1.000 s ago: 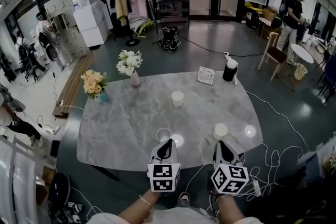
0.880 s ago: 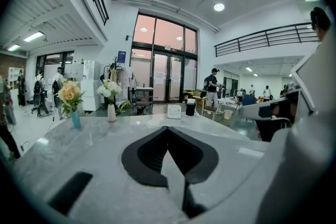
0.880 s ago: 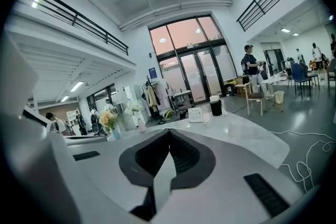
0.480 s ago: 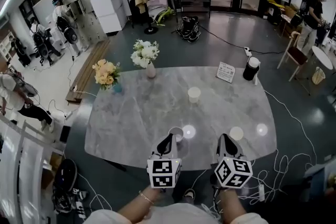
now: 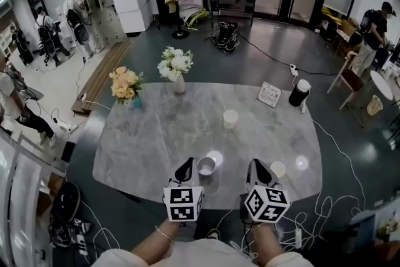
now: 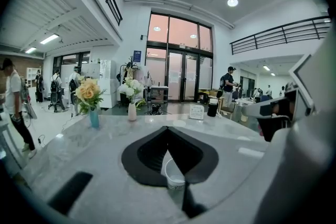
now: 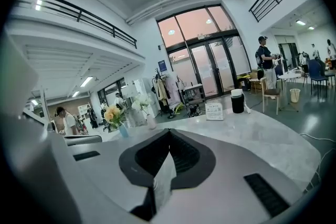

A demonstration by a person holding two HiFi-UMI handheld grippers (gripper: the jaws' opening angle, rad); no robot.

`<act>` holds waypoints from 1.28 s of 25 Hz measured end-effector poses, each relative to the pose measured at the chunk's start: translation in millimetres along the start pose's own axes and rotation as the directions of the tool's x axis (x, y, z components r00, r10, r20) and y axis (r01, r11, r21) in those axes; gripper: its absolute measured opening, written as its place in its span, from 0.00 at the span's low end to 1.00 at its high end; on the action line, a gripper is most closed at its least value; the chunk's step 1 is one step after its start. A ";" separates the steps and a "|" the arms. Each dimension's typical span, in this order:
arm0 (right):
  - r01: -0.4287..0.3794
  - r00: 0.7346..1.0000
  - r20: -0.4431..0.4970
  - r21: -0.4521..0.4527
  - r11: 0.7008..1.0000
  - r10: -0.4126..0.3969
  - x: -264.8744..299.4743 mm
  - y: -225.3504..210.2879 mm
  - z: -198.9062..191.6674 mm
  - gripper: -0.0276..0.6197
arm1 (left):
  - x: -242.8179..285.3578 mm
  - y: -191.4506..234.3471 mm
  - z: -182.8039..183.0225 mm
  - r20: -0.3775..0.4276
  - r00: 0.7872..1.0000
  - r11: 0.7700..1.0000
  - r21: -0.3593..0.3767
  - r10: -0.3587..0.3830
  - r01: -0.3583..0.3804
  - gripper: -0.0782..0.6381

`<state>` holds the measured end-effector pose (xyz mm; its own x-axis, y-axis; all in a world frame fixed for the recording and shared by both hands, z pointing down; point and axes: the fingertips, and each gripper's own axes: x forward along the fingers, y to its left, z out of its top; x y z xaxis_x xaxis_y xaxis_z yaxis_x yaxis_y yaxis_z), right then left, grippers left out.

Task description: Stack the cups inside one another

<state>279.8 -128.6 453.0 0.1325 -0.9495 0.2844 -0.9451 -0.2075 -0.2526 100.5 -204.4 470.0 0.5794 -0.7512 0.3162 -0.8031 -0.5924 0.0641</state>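
Both clenched, empty: left tool (image 5: 185, 164), right tool (image 5: 255, 166). Near cup (image 5: 205, 166) at left tool's 3 o'clock, on tabletop (image 5: 156, 134); far cup (image 5: 230, 118) at 12. Judged light, crushable: pinch rim wall gently.

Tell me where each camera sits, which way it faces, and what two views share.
Head view: on the person's head, steeply down onto the marble table; shows both forearms, left hand-held gripper and right hand-held gripper.
Left gripper view: on the left hand-held gripper, along its jaws, across the table toward the glass doors; shows its jaws, tips together, a cup seen through their gap.
Right gripper view: on the right hand-held gripper, facing likewise; shows its shut jaws.
Shared: both gripper views see the yellow flowers and black flask.
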 end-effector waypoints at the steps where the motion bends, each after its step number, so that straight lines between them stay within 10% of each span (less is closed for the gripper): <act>1: -0.003 1.000 -0.002 -0.005 1.000 0.003 3.9 0.8 -0.1 0.05 | 1.4 5.1 -0.5 -0.002 1.000 1.000 -0.007 0.009 -0.009 0.10; 32: -0.016 0.993 -0.116 -0.047 0.999 0.011 141.8 -6.5 -13.7 0.12 | 70.1 84.8 -17.9 -0.095 0.991 0.994 -0.059 0.091 -0.097 0.10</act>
<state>300.6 -258.7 507.6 0.0866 -0.9179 0.3871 -0.9600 -0.1808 -0.2138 70.5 -302.1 514.6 0.4879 -0.7708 0.4097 -0.8623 -0.4985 0.0891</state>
